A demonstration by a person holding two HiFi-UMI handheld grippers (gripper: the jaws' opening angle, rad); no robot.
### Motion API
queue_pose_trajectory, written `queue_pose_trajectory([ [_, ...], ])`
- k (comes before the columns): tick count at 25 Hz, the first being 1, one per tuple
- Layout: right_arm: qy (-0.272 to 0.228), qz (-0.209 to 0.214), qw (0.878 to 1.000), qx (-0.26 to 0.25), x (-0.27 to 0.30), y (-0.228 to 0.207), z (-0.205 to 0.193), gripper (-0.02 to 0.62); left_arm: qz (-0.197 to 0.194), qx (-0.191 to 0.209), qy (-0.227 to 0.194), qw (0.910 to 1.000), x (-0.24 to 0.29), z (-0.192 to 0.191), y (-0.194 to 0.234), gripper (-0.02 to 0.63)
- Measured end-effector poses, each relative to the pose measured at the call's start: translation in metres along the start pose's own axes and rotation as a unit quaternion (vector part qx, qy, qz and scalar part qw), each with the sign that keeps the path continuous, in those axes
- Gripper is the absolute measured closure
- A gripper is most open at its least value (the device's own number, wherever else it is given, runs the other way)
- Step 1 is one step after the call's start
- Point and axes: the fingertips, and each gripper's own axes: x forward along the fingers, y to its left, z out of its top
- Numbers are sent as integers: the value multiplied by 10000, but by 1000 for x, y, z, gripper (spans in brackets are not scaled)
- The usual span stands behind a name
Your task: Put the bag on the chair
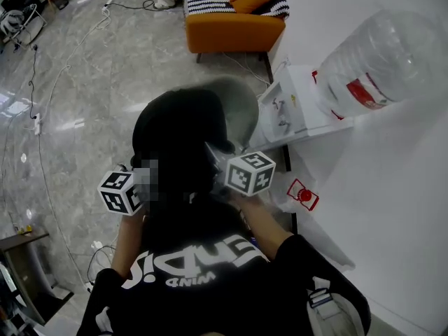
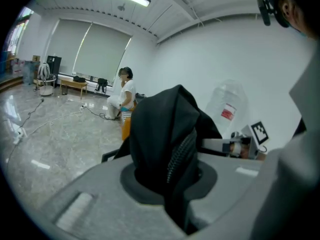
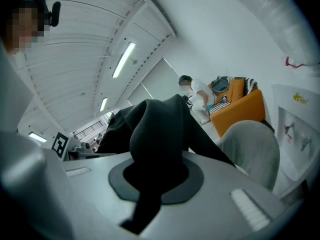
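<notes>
A black bag (image 1: 178,135) hangs in the middle of the head view, held up from both sides. My left gripper (image 1: 142,183) is shut on the bag's fabric beside a zipper (image 2: 180,151). My right gripper (image 1: 219,165) is shut on a fold of the same bag (image 3: 160,129). A grey padded chair (image 1: 245,107) stands just beyond the bag, partly hidden by it. In the right gripper view the chair (image 3: 252,151) shows to the right of the bag. The bag hides both grippers' fingertips in their own views.
A white water dispenser (image 1: 294,110) with a large clear bottle (image 1: 381,65) stands against the white wall at right. An orange sofa (image 1: 231,26) with cushions sits farther back. Cables (image 1: 42,117) trail over the glossy grey floor at left. A person in white (image 2: 122,99) sits by the sofa.
</notes>
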Motion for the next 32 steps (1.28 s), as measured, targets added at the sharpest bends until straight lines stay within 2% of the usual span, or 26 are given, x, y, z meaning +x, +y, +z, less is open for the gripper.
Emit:
queue_pose_trajectory([
  [12, -181, -538, 9978, 344, 50, -32, 9, 577, -484, 110, 477, 9976, 46, 19, 53, 566],
  [20, -156, -632, 9967, 488, 90, -61, 7, 578, -535, 92, 660, 9963, 81, 21, 94, 565],
  [32, 56, -886, 9928, 804, 150, -129, -5, 580, -613, -113, 1097, 9920, 154, 7, 150, 565],
])
